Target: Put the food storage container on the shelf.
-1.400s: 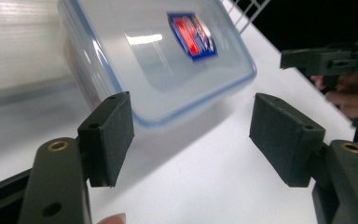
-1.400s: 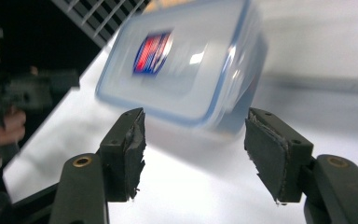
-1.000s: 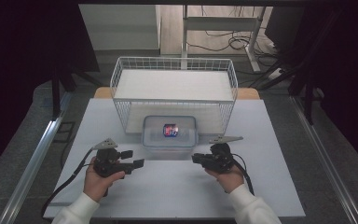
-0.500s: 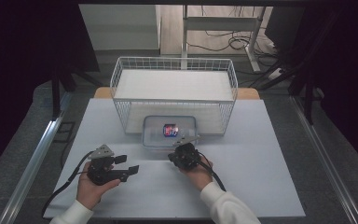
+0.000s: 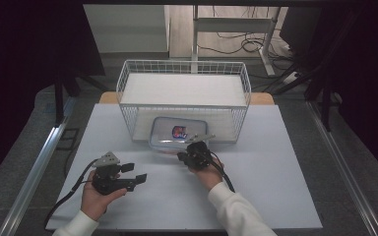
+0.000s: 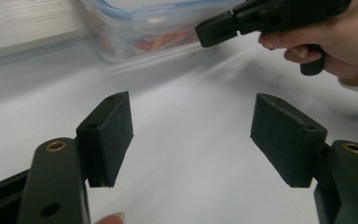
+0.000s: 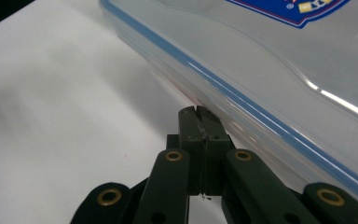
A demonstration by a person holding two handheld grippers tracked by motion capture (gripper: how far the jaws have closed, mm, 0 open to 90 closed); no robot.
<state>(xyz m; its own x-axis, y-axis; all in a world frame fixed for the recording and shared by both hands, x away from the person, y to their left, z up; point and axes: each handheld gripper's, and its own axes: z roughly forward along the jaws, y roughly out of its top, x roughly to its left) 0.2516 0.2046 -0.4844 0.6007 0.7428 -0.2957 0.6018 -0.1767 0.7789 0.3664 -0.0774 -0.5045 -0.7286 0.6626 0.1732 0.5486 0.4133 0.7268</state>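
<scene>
Nearest, left gripper (image 5: 137, 174) idle over bare table (image 5: 275, 196), jaws wide apart, empty. Farther, right gripper (image 5: 183, 156) jaws pressed together, holding nothing, tips at near edge of lidded container (image 5: 177, 133) before wire basket (image 5: 184, 91). Risk: closed tips shove container instead of gripping; container skids toward basket.

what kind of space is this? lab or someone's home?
Probably a lab or data-collection bench: a white table fenced by dark curtains, loose floor cables, and handheld black two-jaw grippers, left and right.

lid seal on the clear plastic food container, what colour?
Blue: a thin blue band runs around the clear plastic food container under its lid. Clearest in the right gripper view.
</scene>
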